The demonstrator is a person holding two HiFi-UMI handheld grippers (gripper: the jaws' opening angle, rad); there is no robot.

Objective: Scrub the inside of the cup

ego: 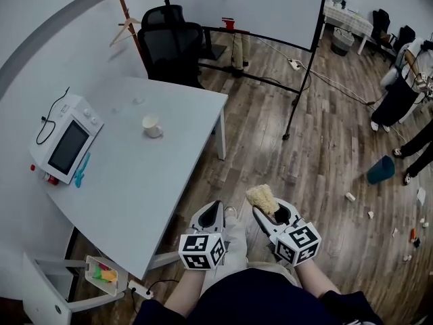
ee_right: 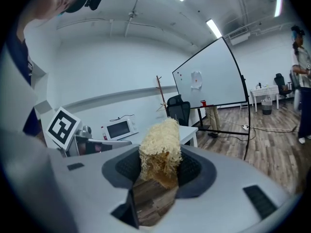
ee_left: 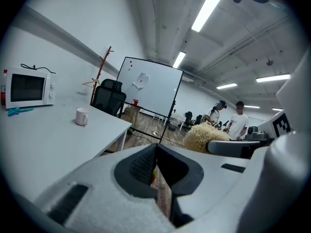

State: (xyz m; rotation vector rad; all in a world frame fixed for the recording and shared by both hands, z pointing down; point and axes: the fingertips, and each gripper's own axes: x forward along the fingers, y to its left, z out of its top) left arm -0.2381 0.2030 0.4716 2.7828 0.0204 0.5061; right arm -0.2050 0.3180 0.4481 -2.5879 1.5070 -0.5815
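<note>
Well, cup [ego: 152, 125] upright on table [ego: 135, 188], contents unclear; R gripper [ego: 266, 213] clamps scrubber [ego: 262, 196].

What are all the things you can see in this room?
table: one, white, at left
microwave: one, white, on the table's left edge
cup: one, white, on the table, apart from the microwave
chair: one, black, behind the table
whiteboard: one, white, on a stand at the back
container: one, teal, far right, away from the table
scrubber: one, straw-yellow, in the right gripper
left gripper: one, white, fingers shut, empty
right gripper: one, white, fingers shut on the scrubber
</note>
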